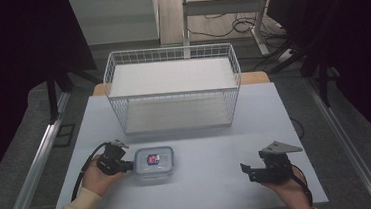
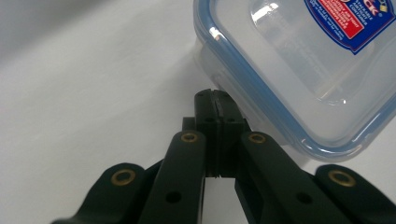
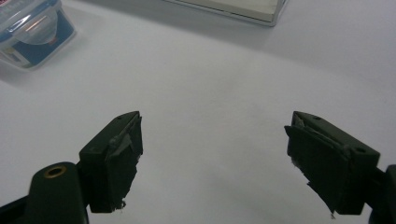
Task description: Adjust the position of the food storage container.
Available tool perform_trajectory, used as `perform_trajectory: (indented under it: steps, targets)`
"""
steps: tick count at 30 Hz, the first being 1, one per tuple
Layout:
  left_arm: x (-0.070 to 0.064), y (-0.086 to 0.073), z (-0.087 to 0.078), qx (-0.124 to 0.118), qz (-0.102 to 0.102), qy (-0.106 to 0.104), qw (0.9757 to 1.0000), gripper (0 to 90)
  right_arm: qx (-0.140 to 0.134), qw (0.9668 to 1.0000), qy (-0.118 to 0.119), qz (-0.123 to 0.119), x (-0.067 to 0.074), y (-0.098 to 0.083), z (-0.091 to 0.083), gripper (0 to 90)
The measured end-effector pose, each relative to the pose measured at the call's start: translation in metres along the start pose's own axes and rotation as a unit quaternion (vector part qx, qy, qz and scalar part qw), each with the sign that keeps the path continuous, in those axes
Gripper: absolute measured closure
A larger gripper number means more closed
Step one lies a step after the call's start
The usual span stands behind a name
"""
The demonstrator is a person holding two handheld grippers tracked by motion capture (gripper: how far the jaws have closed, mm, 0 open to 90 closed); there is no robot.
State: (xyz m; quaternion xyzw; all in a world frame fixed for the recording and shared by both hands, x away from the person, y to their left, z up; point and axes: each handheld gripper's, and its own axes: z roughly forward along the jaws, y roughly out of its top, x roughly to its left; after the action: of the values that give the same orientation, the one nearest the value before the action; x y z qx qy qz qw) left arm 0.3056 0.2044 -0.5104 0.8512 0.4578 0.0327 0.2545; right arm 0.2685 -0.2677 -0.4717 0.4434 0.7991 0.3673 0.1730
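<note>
Clear plastic blue-rimmed container [image 1: 154,163]: left gripper [image 2: 215,100] clenched against its side latch; right gripper [image 3: 212,163] released, well apart.

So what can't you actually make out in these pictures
- Container contents: too small in the high view, blurred through the lid in the left gripper view.
- Label wording: cut off by the top edge, blurred.
- Whether the left tongs pinch the container's flap or just touch it.

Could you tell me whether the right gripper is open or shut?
Open: the right gripper has its jaws set wide apart, with bare table between them.
</note>
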Motion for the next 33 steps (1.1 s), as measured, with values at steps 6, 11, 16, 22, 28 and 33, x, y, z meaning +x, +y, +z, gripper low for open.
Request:
perform_trajectory:
  steps: [6,11,16,22,28,33]
  targets:
    - [-0.012,0.01,0.006,0.003,0.015,-0.012,0.9998,90.0,-0.003,1.0,0.001,0.0,0.001,0.001,-0.001,18.6]
    - [-0.023,0.022,0.014,0.002,0.028,-0.023,0.9994,90.0,-0.001,1.0,0.0,-0.001,0.001,0.0,0.0,18.7]
    - [-0.033,0.029,0.02,-0.002,0.035,-0.03,0.9989,90.0,-0.001,1.0,0.0,-0.003,0.001,0.0,-0.001,18.7]
    - [-0.041,0.036,0.025,-0.005,0.042,-0.037,0.9984,90.0,0.0,1.0,0.0,-0.005,0.002,0.0,0.0,18.7]
    - [-0.046,0.042,0.029,-0.015,0.039,-0.042,0.9983,90.0,0.003,1.0,0.001,-0.007,0.003,0.0,0.001,18.6]
    - [-0.047,0.041,0.029,-0.022,0.041,-0.039,0.9982,90.0,-0.006,0.9999,0.007,-0.01,0.005,0.001,0.0,18.6]
